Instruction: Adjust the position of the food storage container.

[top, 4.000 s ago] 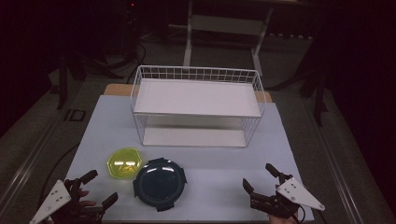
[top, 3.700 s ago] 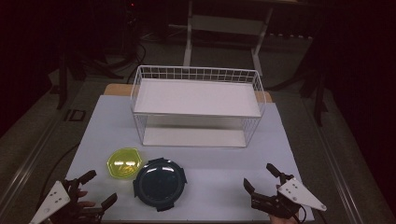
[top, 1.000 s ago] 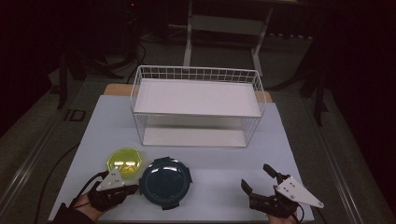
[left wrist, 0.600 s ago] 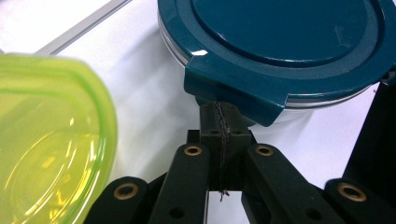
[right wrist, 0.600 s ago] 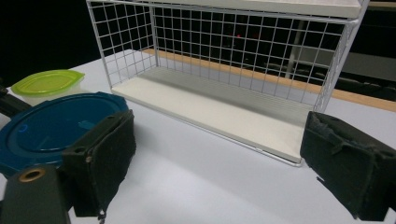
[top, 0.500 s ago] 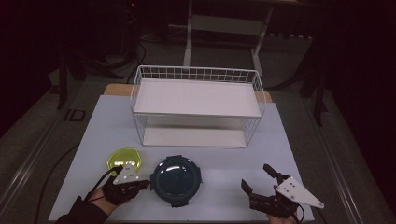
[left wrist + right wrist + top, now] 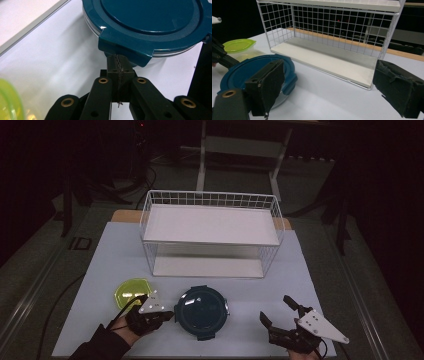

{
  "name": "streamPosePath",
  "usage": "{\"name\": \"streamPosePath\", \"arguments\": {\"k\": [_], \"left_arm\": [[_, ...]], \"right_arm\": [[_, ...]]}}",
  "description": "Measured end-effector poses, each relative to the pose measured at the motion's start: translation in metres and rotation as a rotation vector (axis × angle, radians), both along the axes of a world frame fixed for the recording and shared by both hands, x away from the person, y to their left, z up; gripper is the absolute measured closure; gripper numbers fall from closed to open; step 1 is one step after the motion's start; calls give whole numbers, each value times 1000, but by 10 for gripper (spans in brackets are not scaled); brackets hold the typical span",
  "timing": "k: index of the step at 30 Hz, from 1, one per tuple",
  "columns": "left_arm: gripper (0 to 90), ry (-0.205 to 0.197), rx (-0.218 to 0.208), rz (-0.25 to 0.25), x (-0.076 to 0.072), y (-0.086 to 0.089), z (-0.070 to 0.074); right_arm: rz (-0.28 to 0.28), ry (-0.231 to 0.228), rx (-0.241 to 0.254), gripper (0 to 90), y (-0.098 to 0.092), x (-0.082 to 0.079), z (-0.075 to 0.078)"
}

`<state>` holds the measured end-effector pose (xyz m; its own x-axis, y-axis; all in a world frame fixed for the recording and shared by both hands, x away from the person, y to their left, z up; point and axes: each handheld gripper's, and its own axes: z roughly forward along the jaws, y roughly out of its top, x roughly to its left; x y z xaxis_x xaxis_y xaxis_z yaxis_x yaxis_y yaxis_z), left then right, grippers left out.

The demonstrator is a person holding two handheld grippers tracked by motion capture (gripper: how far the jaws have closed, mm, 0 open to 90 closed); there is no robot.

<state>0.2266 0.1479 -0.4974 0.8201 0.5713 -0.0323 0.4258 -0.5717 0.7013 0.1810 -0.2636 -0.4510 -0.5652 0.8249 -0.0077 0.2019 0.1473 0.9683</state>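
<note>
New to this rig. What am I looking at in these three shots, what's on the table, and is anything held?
No robot here: a person holds a two-jaw claw in each hand. The high view looks down from above the person's side. The other two come from cameras riding on each claw, looking along its black jaws.

On the white table stand a wire rack with two shelves, a round container with a teal lid, and a yellow-green lidded tub to its left.

The left claw is shut, its tips pressed together and tucked under a tab of the teal lid. I cannot tell whether it grips anything. The right claw is open and holds nothing, off to the right of the teal lid.
</note>
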Motion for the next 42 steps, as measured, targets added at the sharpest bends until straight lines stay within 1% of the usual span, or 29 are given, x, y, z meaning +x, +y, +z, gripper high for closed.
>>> {"name": "streamPosePath", "arguments": {"k": [2,3,6,9,10,11,13,17,19,20,22,24,25,27,28,31,34,35,37,42], "left_arm": [[887,5,-4,0,2,-3,0],[887,2,3,-5,2,-5,0],[887,4,5,-8,4,-9,1],[887,7,-10,-9,6,-12,2],[887,7,-28,-10,7,-13,3],[887,9,-36,-10,8,-14,5],[887,-8,-9,-12,9,-18,6],[887,-9,-2,-24,12,-17,6],[887,-15,18,-23,12,-17,6],[887,-10,21,-21,13,-16,6],[886,-9,41,-20,14,-17,5],[887,-9,41,-20,14,-17,5],[886,-7,54,-22,15,-19,5],[887,5,40,-24,17,-18,4],[887,13,40,-25,18,-18,4],[887,2,54,-14,17,-21,5],[887,5,49,-16,18,-24,5],[887,3,54,-19,19,-25,5],[887,9,49,-27,20,-29,6],[887,13,55,-48,24,-45,7]], "right_arm": [[0,-4,0,99,0,0,0],[0,-5,-1,99,0,0,0],[2,-2,0,99,-1,0,0],[3,4,3,99,-2,1,0],[3,6,3,99,-1,1,0],[4,7,4,99,-1,1,0],[3,6,3,99,-1,1,0],[1,10,5,99,-1,1,-1],[0,10,6,99,-1,1,-1],[-1,10,7,99,-1,1,-1],[2,10,10,99,-2,2,-1],[3,12,8,99,-1,2,-1],[5,13,8,99,-1,1,-1],[5,11,9,99,-1,1,0],[5,9,9,99,-1,1,0],[6,15,8,99,-1,1,-1],[8,11,4,99,0,2,-1],[7,11,5,99,0,1,-1],[5,9,5,99,0,1,0],[6,7,9,99,-1,1,0]]}}
